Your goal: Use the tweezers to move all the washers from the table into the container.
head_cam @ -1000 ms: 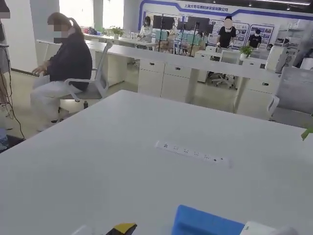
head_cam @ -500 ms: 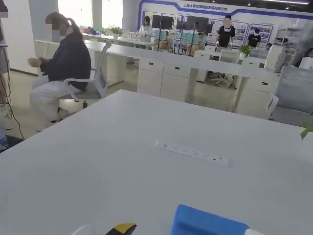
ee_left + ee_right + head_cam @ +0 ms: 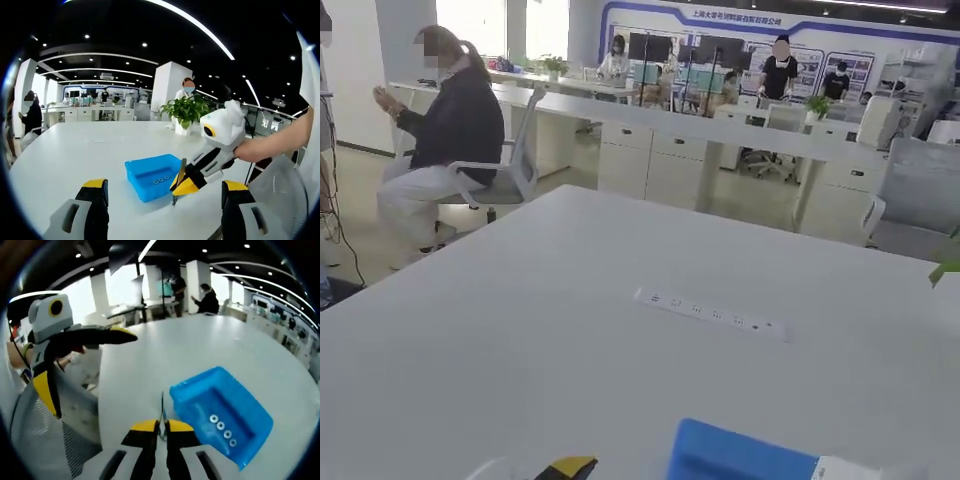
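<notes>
A blue container (image 3: pixel 240 405) lies on the white table (image 3: pixel 150 360), with several washers (image 3: pixel 222 429) in a row on its floor. My right gripper (image 3: pixel 161 426) is shut on thin metal tweezers (image 3: pixel 162 410), whose tip points at the table just left of the container. In the left gripper view the container (image 3: pixel 142 175) and its washers (image 3: pixel 161 179) lie ahead, and my left gripper (image 3: pixel 164 192) is open and holds nothing. The right gripper (image 3: pixel 182 189) comes in from the right there, its tweezers (image 3: pixel 177 187) angled down at the container's near corner. The left gripper (image 3: pixel 120 335) hovers left of the container.
A white power strip (image 3: pixel 710 313) lies mid-table in the head view, beyond the container (image 3: pixel 740 455); a gripper's yellow tip (image 3: pixel 568 466) shows at the bottom edge. A potted plant (image 3: pixel 186 112) stands at the table's far side. A person (image 3: pixel 450 130) sits at the back left.
The container and the yellow tip stay where they were. The seated person at the back left has raised both hands. The head camera shifted slightly.
</notes>
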Motion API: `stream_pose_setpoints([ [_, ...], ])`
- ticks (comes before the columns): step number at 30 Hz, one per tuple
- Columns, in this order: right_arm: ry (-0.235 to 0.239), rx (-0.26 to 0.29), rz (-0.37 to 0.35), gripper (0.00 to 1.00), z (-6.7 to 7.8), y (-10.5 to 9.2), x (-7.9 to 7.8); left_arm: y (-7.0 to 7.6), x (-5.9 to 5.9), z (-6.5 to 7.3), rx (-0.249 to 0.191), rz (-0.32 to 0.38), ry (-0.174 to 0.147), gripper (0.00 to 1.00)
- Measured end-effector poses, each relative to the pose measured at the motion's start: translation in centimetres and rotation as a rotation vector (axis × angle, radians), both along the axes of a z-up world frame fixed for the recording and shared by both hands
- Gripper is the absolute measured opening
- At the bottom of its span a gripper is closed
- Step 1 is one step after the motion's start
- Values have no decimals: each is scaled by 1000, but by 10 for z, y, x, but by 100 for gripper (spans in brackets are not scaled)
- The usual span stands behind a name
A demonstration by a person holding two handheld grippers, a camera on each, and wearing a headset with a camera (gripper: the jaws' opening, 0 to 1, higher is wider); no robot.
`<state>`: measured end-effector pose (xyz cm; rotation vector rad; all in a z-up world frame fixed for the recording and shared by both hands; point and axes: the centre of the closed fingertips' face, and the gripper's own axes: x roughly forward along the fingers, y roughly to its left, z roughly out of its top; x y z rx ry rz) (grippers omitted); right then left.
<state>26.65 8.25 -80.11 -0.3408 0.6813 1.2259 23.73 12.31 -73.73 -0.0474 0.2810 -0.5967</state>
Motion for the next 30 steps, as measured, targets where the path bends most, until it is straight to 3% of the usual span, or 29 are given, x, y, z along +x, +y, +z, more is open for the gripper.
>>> stream_pose_setpoints([
  [8,43,68,-25,3,30,-1,9,0,0,0,2,0,0,96],
  [12,101,127,-51,3,46,4,13,0,-1,0,2,-2,1,96],
  [17,104,140,-67,3,56,8,29,-1,-1,0,3,-6,3,96],
  [21,97,133,-102,3,55,9,45,-1,-1,-1,2,-7,7,96],
  [26,102,106,-142,3,44,8,64,-1,-1,-1,-1,-5,8,96],
  [30,117,117,-177,3,38,10,77,-1,-1,-1,0,-3,8,96],
])
